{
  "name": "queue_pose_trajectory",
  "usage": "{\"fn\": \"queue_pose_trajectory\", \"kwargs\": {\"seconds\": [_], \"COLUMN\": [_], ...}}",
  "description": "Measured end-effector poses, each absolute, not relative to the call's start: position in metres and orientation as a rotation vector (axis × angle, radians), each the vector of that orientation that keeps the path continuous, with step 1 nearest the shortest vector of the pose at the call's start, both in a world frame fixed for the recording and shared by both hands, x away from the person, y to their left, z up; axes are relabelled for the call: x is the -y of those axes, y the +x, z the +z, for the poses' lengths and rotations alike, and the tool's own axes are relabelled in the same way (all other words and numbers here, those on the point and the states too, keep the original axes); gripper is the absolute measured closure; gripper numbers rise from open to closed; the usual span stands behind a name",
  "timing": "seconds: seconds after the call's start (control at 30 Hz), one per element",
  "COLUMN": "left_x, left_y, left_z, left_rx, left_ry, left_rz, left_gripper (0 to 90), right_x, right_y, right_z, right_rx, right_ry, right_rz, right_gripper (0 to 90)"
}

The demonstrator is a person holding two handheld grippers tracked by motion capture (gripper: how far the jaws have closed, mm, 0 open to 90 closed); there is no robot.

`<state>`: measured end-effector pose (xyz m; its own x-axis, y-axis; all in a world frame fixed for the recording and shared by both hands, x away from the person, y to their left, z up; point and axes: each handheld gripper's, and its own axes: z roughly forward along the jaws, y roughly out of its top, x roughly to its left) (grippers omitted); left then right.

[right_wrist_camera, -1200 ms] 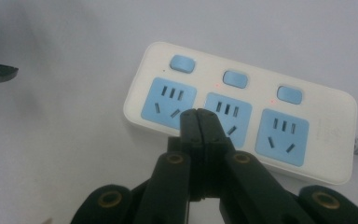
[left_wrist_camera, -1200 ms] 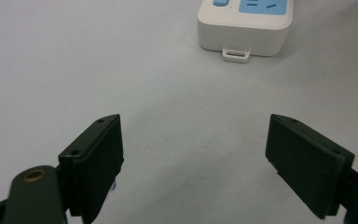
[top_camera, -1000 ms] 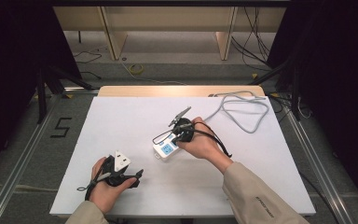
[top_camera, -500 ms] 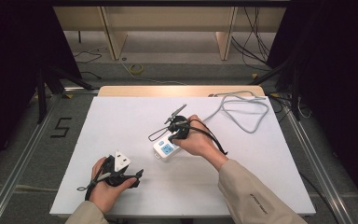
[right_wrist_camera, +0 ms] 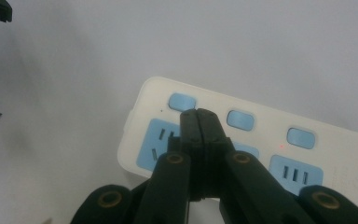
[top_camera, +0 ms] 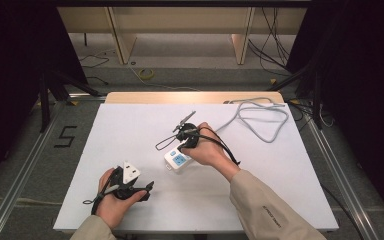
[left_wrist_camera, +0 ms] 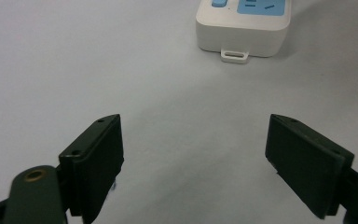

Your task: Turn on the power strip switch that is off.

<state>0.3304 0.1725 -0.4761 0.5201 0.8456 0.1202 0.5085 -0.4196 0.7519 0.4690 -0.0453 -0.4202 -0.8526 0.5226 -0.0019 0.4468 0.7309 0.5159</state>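
On the white worktop, near its middle, lies a white power strip with pale blue sockets and blue switches, and a person's right hand holds the right tongs directly above it. Seen along the right tongs, the two black jaws are pressed flat together with nothing between them, their joined tips poised over the row of switches, just beside the leftmost blue button; whether the tips actually touch the strip's casing cannot be told. A small red light glows on the power strip below the right-hand switch. A grey cable runs from the strip's far end and loops across the far right corner of the worktop. At the near left, well apart from the strip, the person's left hand rests on the worktop with the left tongs, topped by a grey three-cornered plate. Seen along the left tongs, the jaws stand wide apart over bare white surface and hold nothing, with the near end of the power strip and its small hanging tab lying farther off ahead of them. Beige sleeves cover both forearms at the near edge. Beyond the worktop, wooden furniture legs stand on a grey floor scattered with loose cables, and a black figure five is marked on the floor to the left.
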Motion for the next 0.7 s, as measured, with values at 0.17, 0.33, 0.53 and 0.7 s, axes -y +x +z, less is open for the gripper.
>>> {"fn": "queue_pose_trajectory", "kwargs": {"seconds": [0.17, 0.33, 0.53, 0.7], "left_x": [-0.172, -0.173, -0.173, -0.173], "left_y": [0.331, 0.331, 0.331, 0.331], "left_z": [-0.476, -0.476, -0.476, -0.476], "left_rx": [-1.097, -1.097, -1.095, -1.093], "left_ry": [2.098, 2.097, 2.099, 2.100], "left_rz": [0.653, 0.654, 0.654, 0.651], "left_gripper": [19.1, 19.1, 19.1, 19.1], "right_x": [0.042, 0.037, 0.034, 0.030], "right_y": [0.472, 0.474, 0.479, 0.482], "right_z": [-0.421, -0.422, -0.425, -0.430], "right_rx": [-2.786, -2.785, -2.784, -2.788], "right_ry": [0.789, 0.791, 0.809, 0.824], "right_rz": [0.769, 0.773, 0.772, 0.766], "right_gripper": [90.0, 90.0, 90.0, 90.0]}}
